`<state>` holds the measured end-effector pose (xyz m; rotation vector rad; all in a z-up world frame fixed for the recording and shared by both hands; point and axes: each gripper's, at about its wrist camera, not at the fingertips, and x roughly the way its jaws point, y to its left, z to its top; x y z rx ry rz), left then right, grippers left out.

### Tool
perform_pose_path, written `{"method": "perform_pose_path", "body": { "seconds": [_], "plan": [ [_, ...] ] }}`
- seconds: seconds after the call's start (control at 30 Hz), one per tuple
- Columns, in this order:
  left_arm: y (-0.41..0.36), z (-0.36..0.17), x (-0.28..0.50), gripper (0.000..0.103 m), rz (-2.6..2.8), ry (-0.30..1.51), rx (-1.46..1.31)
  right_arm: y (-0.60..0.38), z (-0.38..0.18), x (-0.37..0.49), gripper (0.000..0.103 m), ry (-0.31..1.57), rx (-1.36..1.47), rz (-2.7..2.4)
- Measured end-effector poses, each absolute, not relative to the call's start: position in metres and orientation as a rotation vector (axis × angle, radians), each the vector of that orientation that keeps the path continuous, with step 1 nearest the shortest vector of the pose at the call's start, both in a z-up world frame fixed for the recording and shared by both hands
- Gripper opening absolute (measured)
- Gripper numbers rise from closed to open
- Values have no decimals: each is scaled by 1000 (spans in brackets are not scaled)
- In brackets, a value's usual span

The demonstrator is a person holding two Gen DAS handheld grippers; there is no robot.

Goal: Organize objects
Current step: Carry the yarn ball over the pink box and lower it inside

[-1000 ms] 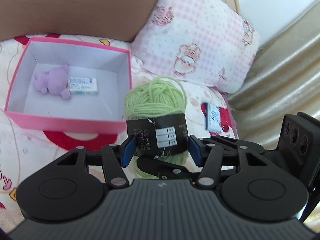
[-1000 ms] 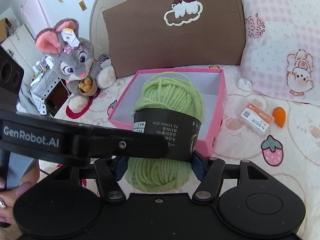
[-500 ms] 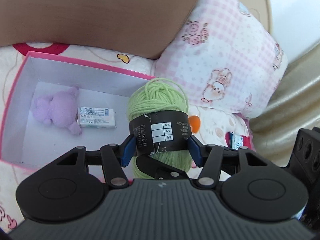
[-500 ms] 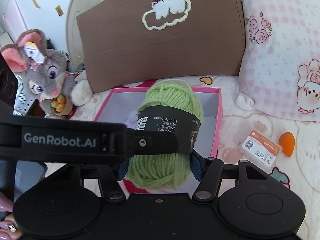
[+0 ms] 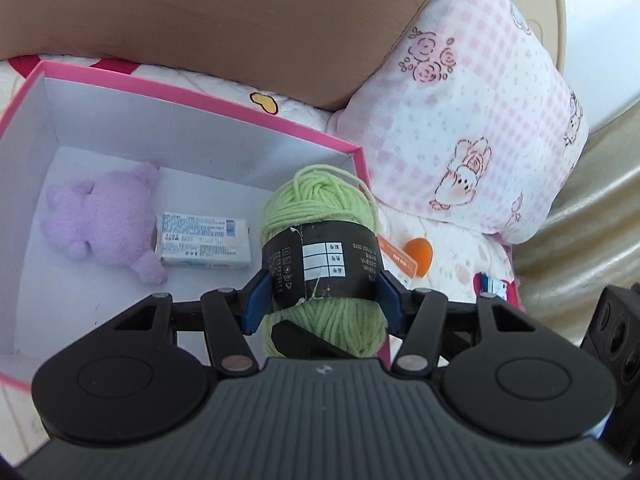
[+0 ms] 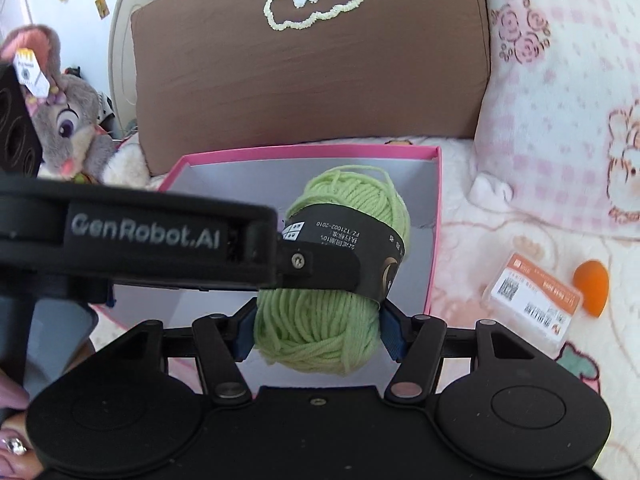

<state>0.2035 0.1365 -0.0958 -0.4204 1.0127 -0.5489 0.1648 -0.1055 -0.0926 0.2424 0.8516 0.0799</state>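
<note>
A skein of light green yarn (image 5: 320,208) with a black paper band is held by both grippers at once. My left gripper (image 5: 324,300) is shut on the band, its blue pads pressing both sides. My right gripper (image 6: 319,332) is shut on the yarn's lower half. The left gripper's black finger (image 6: 160,236) crosses the right wrist view from the left and reaches the band. The skein hangs over the right end of the pink box (image 5: 200,96), just inside its right wall (image 6: 436,232). In the box lie a purple plush (image 5: 104,220) and a small white packet (image 5: 204,240).
On the bedspread right of the box lie an orange-and-white packet (image 6: 532,304) and an orange sponge (image 6: 592,280). A brown pillow (image 6: 312,80) and a pink checked pillow (image 6: 560,80) stand behind. A grey rabbit plush (image 6: 60,120) sits far left. A person's fingers (image 6: 12,448) show at bottom left.
Both grippers carried the yarn forward and down, from in front of the box's corner to over its right end. The box now looks closer and larger. The grips stayed the same.
</note>
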Motion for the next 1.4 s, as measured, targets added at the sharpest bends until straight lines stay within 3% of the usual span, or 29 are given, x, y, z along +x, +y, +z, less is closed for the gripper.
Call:
{"method": "perform_pose_path", "body": {
  "seconds": [0.33, 0.5, 0.73, 0.9, 1.1, 1.23, 1.33, 1.4],
  "plan": [
    [131, -123, 235, 56, -511, 975, -490, -110, -106, 184, 66, 855, 231, 67],
    [137, -134, 243, 56, -513, 1007, -550, -103, -109, 187, 55, 858, 126, 35],
    [143, -150, 248, 56, -502, 1049, -596, -85, -118, 190, 52, 869, -19, 1],
    [143, -158, 250, 57, -486, 1072, -619, -69, -128, 191, 53, 870, -147, -36],
    [144, -168, 250, 57, -478, 1101, -681, -70, -120, 188, 65, 881, -130, 4],
    [142, -170, 248, 55, -479, 1112, -676, -76, -117, 185, 65, 894, -108, 31],
    [141, -168, 247, 54, -490, 1121, -652, -78, -112, 181, 61, 879, -118, 49],
    [139, -169, 247, 54, -495, 1136, -645, -77, -111, 180, 44, 867, -150, 47]
  ]
}}
